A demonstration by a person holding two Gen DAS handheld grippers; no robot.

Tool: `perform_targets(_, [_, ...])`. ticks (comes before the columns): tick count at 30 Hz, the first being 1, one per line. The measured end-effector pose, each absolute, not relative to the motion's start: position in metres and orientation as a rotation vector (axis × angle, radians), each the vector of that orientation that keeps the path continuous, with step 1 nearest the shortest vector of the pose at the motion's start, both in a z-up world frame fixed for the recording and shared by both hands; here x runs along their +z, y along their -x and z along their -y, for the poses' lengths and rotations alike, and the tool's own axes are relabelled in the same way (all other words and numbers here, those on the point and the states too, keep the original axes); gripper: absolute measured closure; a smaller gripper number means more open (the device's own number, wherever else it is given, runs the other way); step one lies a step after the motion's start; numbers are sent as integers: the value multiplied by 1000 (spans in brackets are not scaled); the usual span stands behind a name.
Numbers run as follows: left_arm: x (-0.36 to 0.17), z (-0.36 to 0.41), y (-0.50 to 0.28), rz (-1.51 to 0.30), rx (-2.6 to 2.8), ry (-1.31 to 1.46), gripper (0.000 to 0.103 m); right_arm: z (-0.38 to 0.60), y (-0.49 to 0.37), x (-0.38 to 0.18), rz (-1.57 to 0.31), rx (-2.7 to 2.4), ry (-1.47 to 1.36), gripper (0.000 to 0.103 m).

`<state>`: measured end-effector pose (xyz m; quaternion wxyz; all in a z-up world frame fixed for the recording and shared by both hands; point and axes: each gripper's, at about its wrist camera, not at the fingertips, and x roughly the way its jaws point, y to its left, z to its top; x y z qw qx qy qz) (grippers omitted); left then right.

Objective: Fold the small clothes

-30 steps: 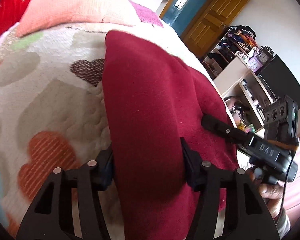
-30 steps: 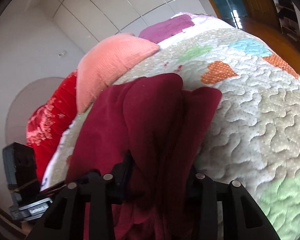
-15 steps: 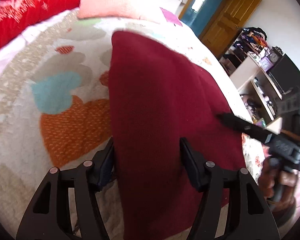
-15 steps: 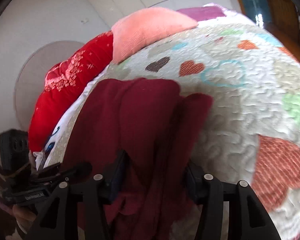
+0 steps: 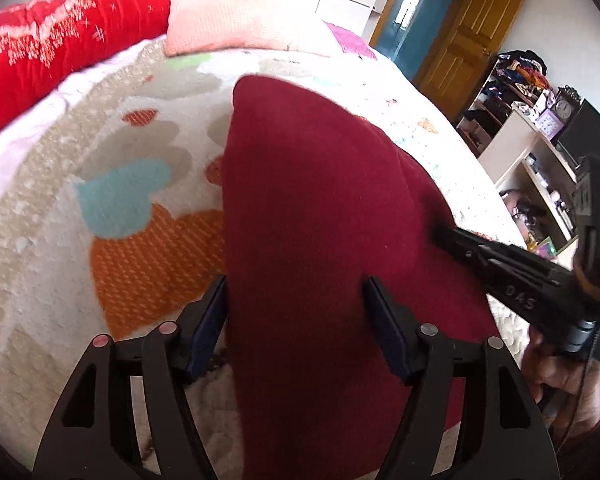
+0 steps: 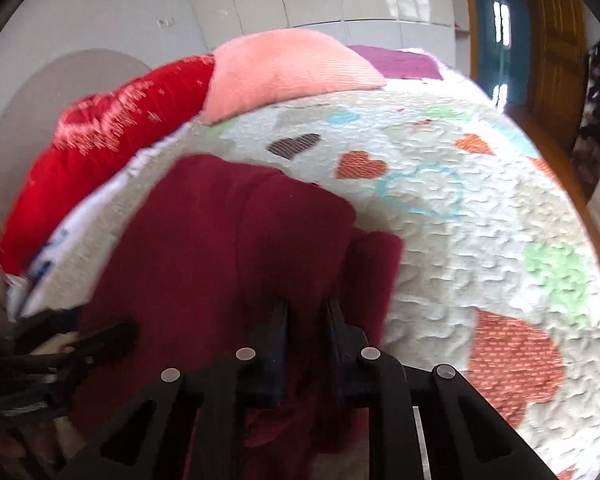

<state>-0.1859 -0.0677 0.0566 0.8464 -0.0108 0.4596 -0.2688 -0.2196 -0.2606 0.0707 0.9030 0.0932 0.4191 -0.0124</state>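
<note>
My left gripper (image 5: 294,312) stands wide, its jaws having just been opening, with the dark red garment (image 5: 312,216) running up between them; the left finger (image 5: 208,320) sits at the cloth's left edge and the right finger (image 5: 384,328) lies over the cloth, and neither pad looks to be pressing it, so I count this grip as released. From there the garment stretches away from me as one long folded band across the bedspread (image 5: 60,208), its far end rounded and stopping short of the pink pillow (image 5: 236,12). To the left of the band are an orange heart and a pale blue heart printed on the bedspread, and beyond them a red blanket (image 5: 60,44) lies along the bed's far edge. Off to the right, my right gripper (image 5: 444,236) reaches in with its tip on the garment's right edge, held by my right hand (image 5: 556,376). In the right wrist view that gripper (image 6: 306,312) is clenched on a bunched fold of the garment (image 6: 220,248), its jaws having just been closing, the cloth pinched between the two fingers. The garment there lies in overlapping layers ahead and to the left, with a narrower strip showing on the right beside the bedspread (image 6: 480,240). My left gripper (image 6: 112,336) shows blurred at the lower left, at the cloth's edge. A wooden door (image 5: 472,36) and shelves (image 5: 520,128) stand beyond the bed.
</note>
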Motion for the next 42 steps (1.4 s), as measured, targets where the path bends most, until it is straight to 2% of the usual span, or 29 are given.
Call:
perform_targets(4, [58, 72, 186, -969, -546, 28, 31, 271, 219, 66, -878, -18, -253, 86])
perform_targets(14, [71, 71, 198, -920, -488, -33, 32, 250, 266, 110, -789, 61, -241, 85])
perform_targets(21, [84, 58, 210, -841, -414, -76, 32, 227, 272, 107, -800, 67, -184, 83])
perform_targets(26, [88, 49, 214, -831, -387, -73, 32, 217, 269, 83, -874, 23, -113, 83])
perform_targets(29, [92, 46, 218, -813, -375, -78, 32, 217, 276, 94, -849, 42, -127, 83])
perform_targets(31, [96, 44, 221, -792, -367, -77, 32, 214, 282, 107, -806, 56, -112, 77])
perform_targets(33, [100, 44, 225, -779, -358, -82, 32, 211, 291, 118, -756, 43, -87, 53])
perform_targets(42, [107, 46, 229, -757, -366, -99, 32, 208, 299, 130, -705, -10, -96, 52])
